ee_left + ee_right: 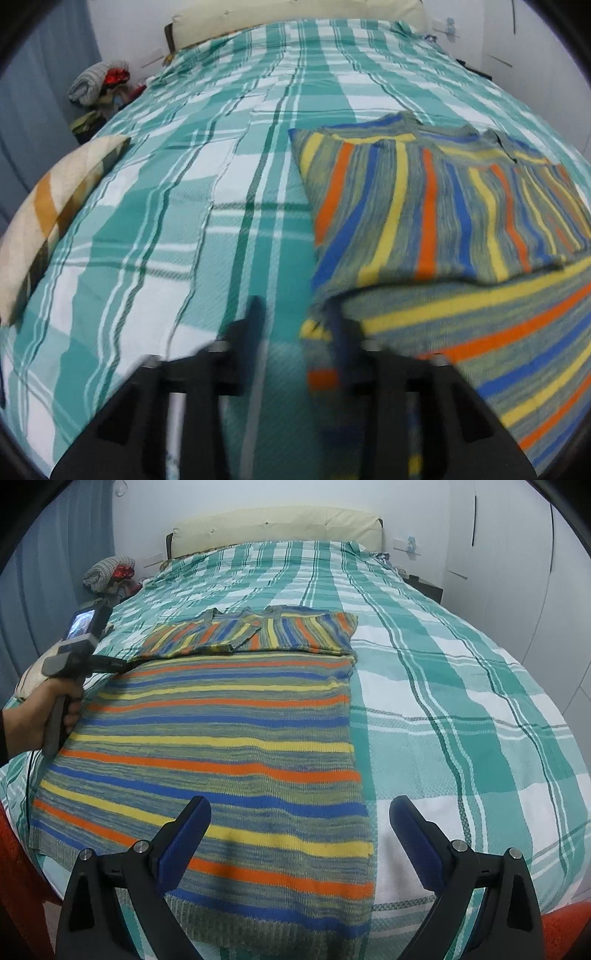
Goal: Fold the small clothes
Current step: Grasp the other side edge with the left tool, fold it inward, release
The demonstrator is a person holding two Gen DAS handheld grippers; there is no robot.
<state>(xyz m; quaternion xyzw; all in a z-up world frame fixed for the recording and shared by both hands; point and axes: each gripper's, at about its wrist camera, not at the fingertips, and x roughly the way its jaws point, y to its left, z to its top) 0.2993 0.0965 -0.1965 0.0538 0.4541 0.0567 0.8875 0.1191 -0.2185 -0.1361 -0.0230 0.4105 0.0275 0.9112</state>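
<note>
One knitted garment with orange, blue, yellow and grey-green stripes (221, 738) lies flat on one bed covered by a green-and-white plaid sheet (461, 686), and two handheld grippers work over it. The garment's upper part, ahead of the right gripper (299, 819), is folded down over itself so that the stripes there run lengthwise, while the broad lower body shows stripes running across; its ribbed hem lies nearest, under that gripper's left finger. The right gripper's two blue-padded fingers (184, 834) stand wide apart, one above the knit and the other above bare sheet just right of the garment's edge, holding nothing. The left gripper (295, 325), seen in the right wrist view far to the left in a bare hand (33, 720), reaches to the garment's left edge; in its own blurred view its black fingers are parted, one over the sheet and one at the raised edge of the knit, though whether they pinch the fabric cannot be told. To the left of that gripper lies one cream and orange patterned pillow (48, 221). Beyond both grippers stands a cream padded headboard (277, 524) against a white wall, with a heap of clothes (107, 572) at the far left beside a blue curtain (51, 572)
</note>
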